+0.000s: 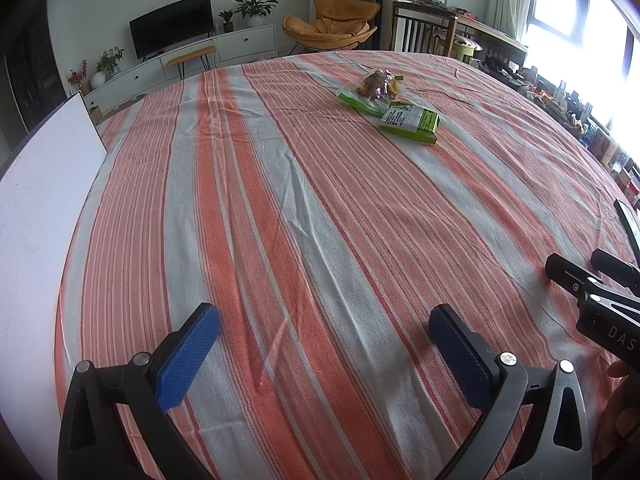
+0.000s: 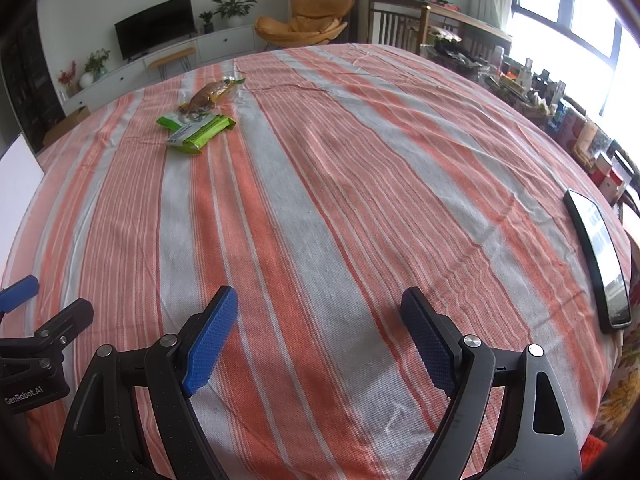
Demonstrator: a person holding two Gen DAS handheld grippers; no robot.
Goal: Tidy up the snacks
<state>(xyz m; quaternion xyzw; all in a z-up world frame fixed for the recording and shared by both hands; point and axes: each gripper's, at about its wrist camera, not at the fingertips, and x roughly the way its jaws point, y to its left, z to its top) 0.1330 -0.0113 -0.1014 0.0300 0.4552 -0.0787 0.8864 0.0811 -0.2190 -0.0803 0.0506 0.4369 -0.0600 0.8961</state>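
Both wrist views low, facing across striped tablecloth (image 1: 304, 208); share it.

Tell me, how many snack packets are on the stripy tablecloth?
2, maybe more hidden beneath. A green snack packet lies far across the striped tablecloth. A clear packet holding something brown sits just behind it, touching or overlapping it.

Each black gripper (image 1: 324, 344) (image 2: 320, 334) has blue textured pads (image 2: 210, 346), silver screws and white lettering.
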